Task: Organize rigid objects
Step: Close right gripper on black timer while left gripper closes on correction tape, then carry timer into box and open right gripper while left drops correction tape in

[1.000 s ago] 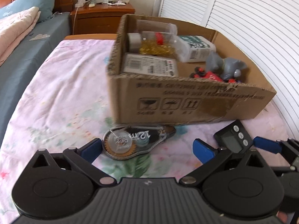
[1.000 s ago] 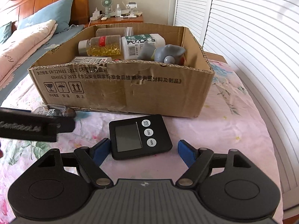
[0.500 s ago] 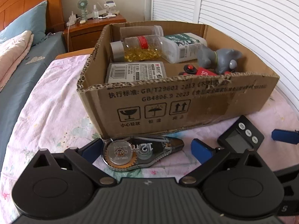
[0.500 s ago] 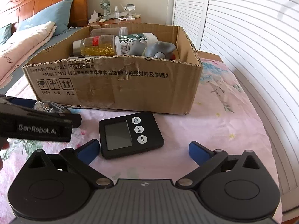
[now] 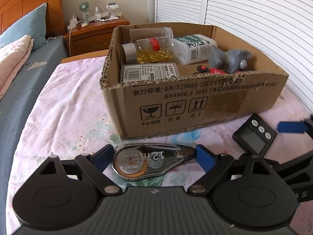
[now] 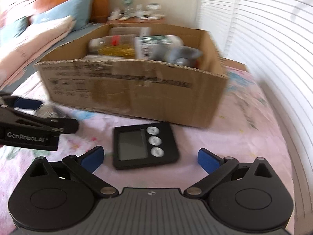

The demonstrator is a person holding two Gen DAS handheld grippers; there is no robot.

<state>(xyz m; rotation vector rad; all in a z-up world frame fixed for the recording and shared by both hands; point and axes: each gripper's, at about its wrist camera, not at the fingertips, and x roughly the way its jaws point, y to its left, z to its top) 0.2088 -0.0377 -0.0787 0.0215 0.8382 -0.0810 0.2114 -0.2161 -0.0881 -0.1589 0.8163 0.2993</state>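
Nearest the left wrist camera, the left gripper (image 5: 154,157) straddles the correction tape dispenser (image 5: 151,161) at 6 o'clock, its jaws apart with a blue pad close on each side; whether the pads touch it cannot be told. In the blurred right wrist view, the right gripper (image 6: 150,156) brackets the black digital timer (image 6: 145,145) with its jaws wide apart and clear of it. Both items lie on the floral bedspread (image 5: 64,105). Beyond them, at 12 o'clock, sits the cardboard box (image 5: 195,101), already holding bottles, a packet and a grey toy (image 5: 228,60). The step looks like a double pickup; next, each pair of jaws should close squarely, then lift over the box's near wall.
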